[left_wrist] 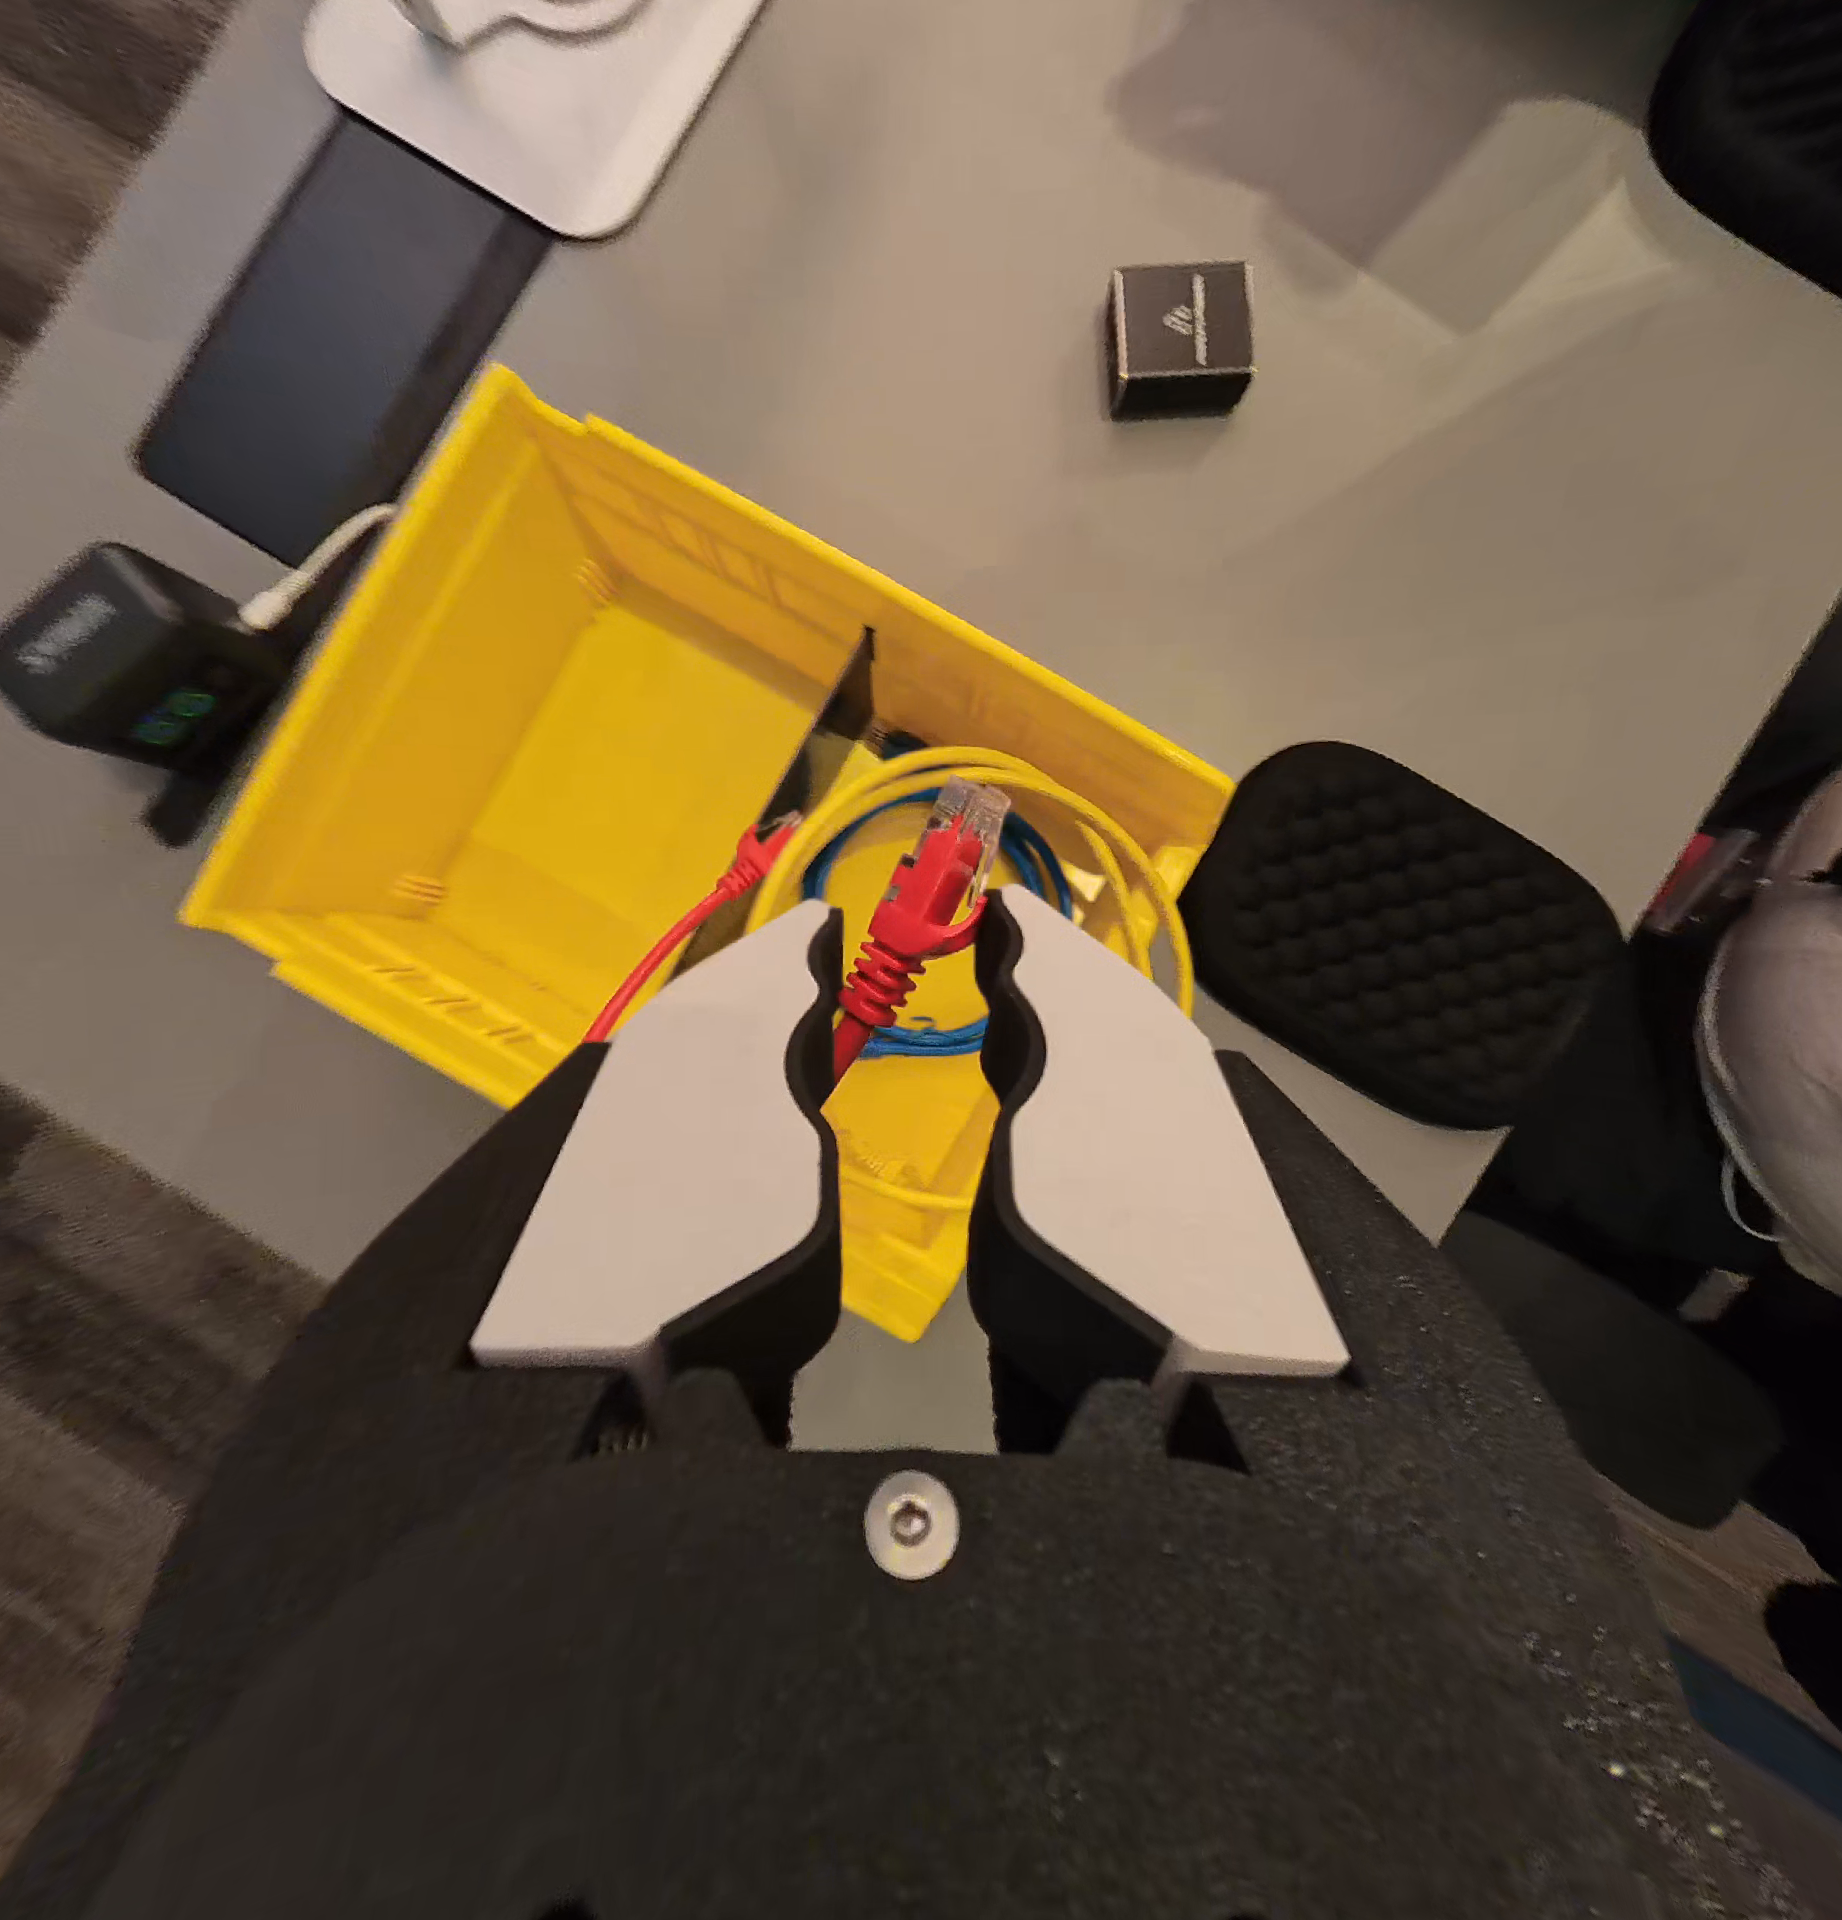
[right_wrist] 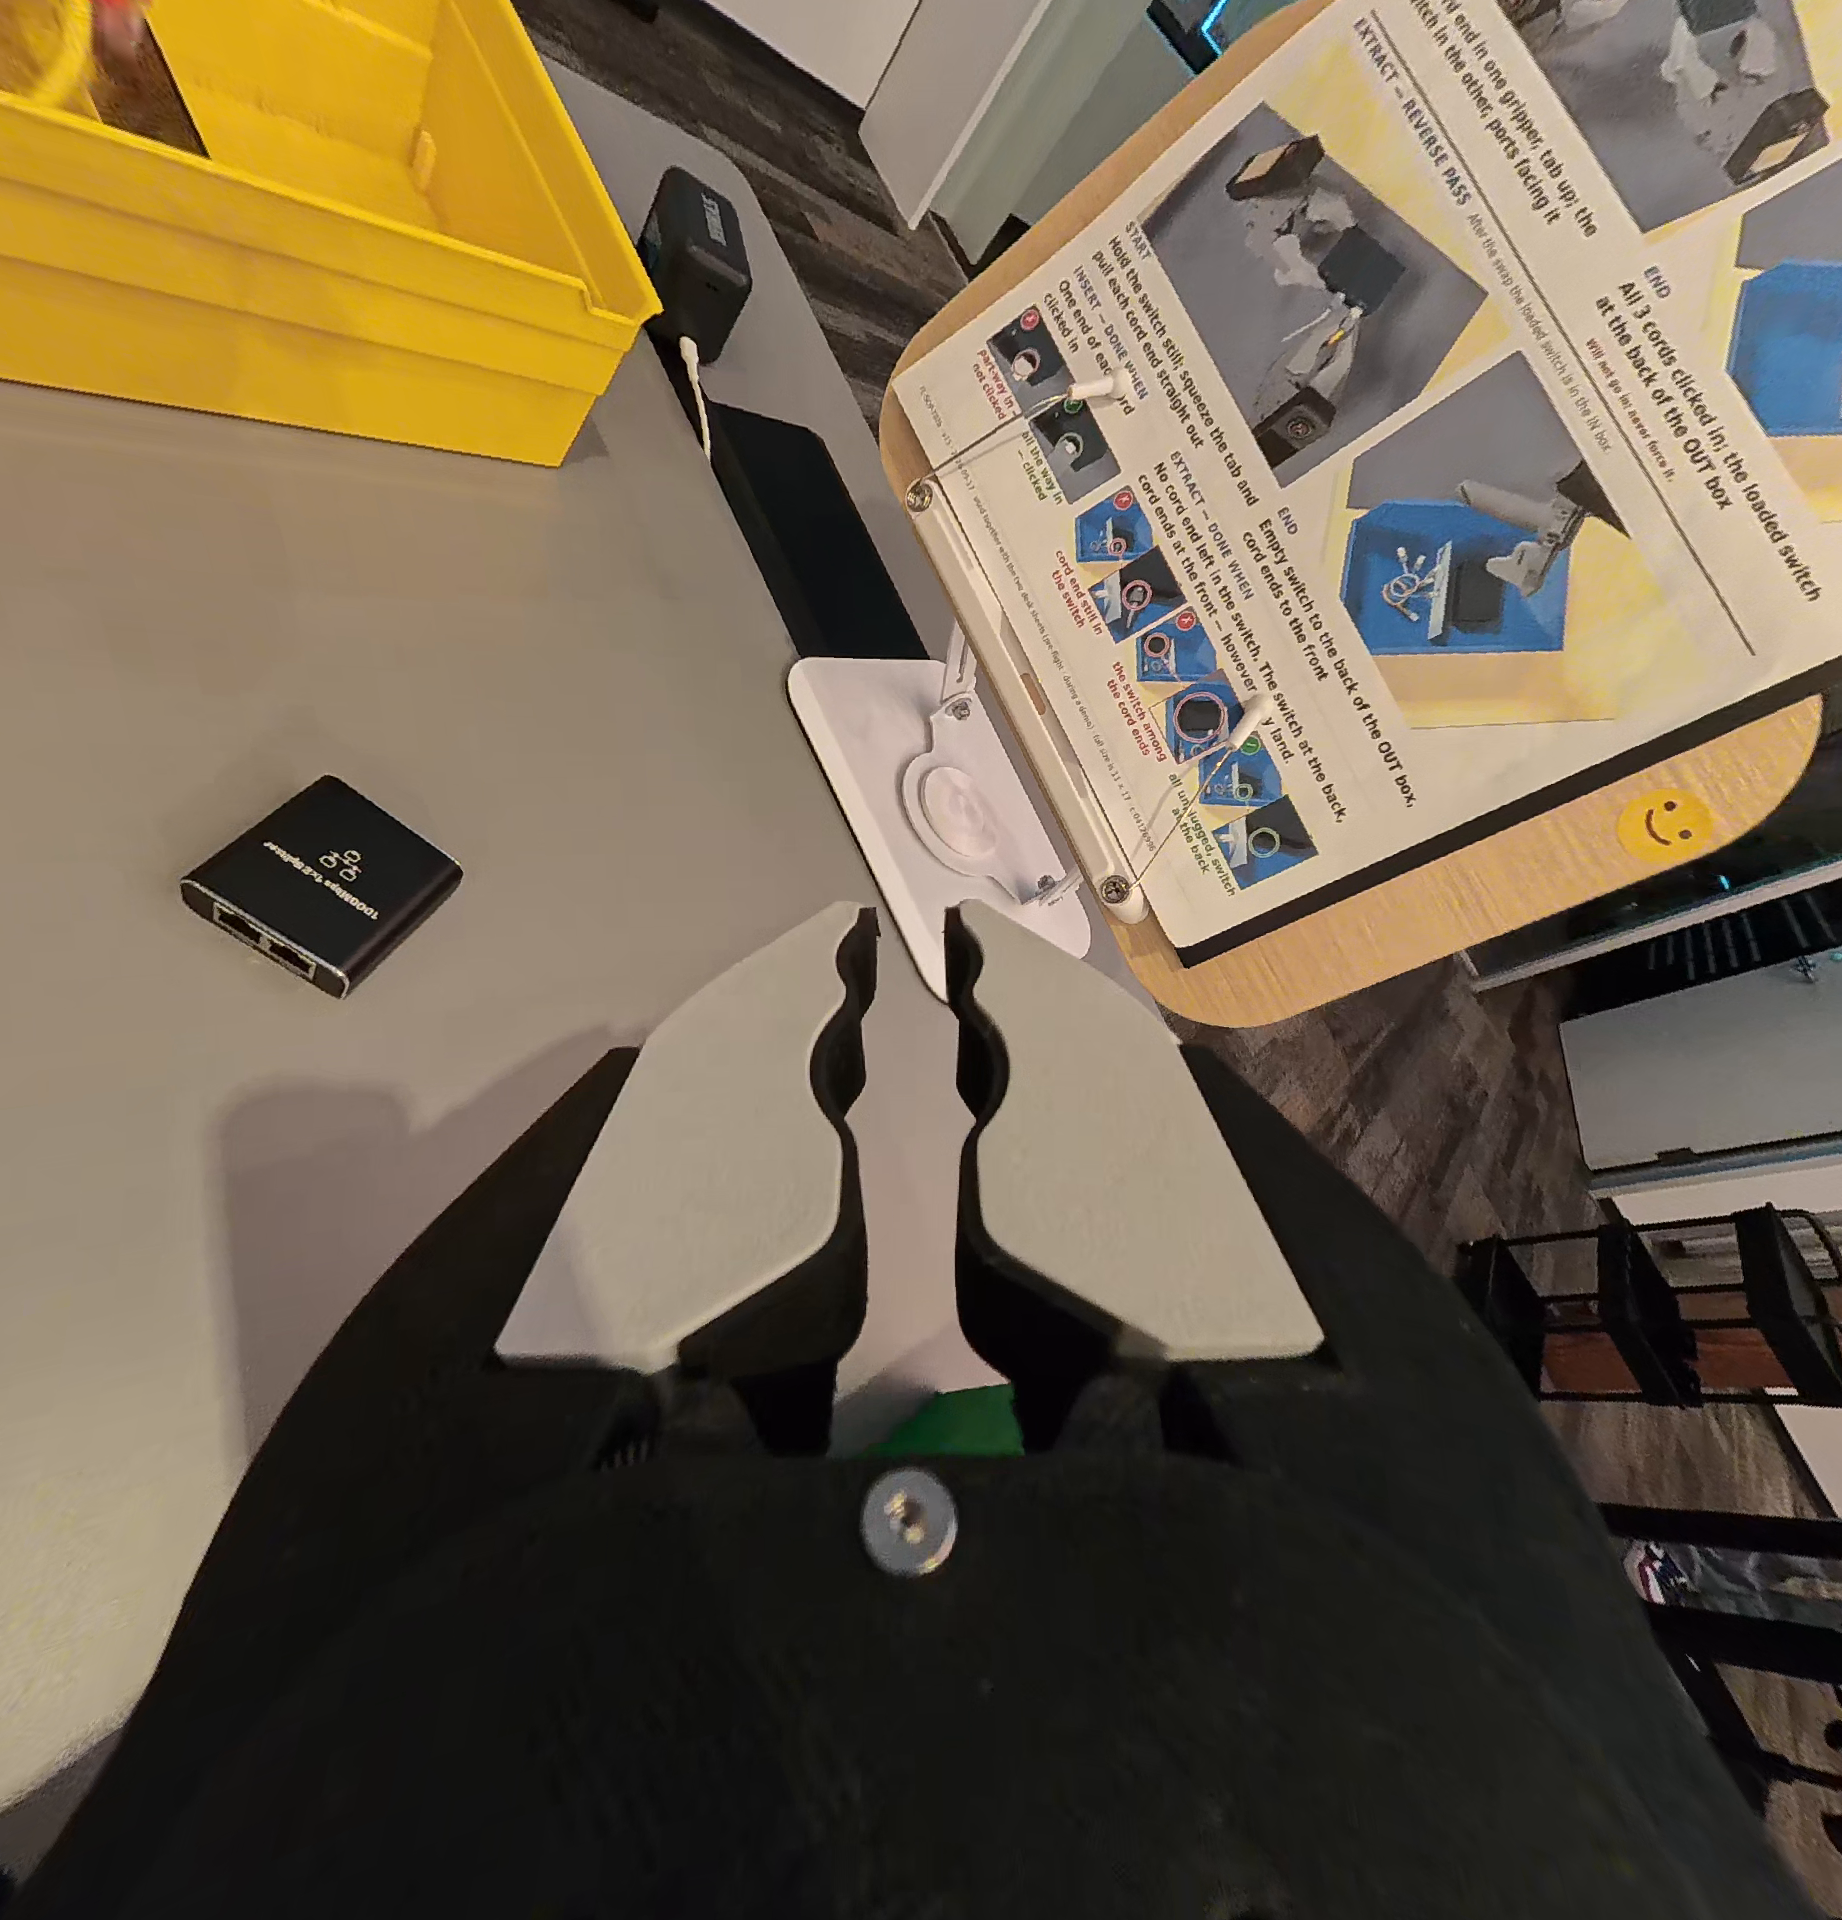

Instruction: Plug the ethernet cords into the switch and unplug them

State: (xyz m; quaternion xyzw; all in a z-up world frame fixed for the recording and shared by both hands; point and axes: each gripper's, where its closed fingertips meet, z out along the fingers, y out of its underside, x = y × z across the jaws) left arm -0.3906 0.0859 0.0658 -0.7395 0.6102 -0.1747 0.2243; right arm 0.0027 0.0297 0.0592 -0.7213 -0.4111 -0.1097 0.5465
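My left gripper (left_wrist: pixel 912 906) is shut on the red ethernet plug (left_wrist: pixel 932 883). The plug stands up between the fingertips above the yellow bin (left_wrist: pixel 397 748), clear tip pointing away, and its red cord runs down between the fingers. The cord's other red plug (left_wrist: pixel 756 847) lies in the bin beside coiled yellow (left_wrist: pixel 1135 831) and blue (left_wrist: pixel 927 1039) cords. The black switch (left_wrist: pixel 1179 338) lies on the grey table beyond the bin. It also shows in the right wrist view (right_wrist: pixel 319 888), ports facing me. My right gripper (right_wrist: pixel 909 920) is open a little with nothing between its fingers, to the right of the switch.
A black divider (left_wrist: pixel 844 696) splits the bin. A black charger (left_wrist: pixel 117 665) with a white cable sits by the bin's far corner. A white stand base (right_wrist: pixel 927 790) carries a wooden board with an instruction sheet (right_wrist: pixel 1364 520). A black padded armrest (left_wrist: pixel 1405 935) is at the table edge. There is about 40 cm between the tips of the two grippers. The black charger (left_wrist: pixel 117 665) is closer to my left gripper, around 35 cm from its tips; the right tips are 55 cm off. My right wrist view (right_wrist: pixel 683 209) looks at it from another angle.
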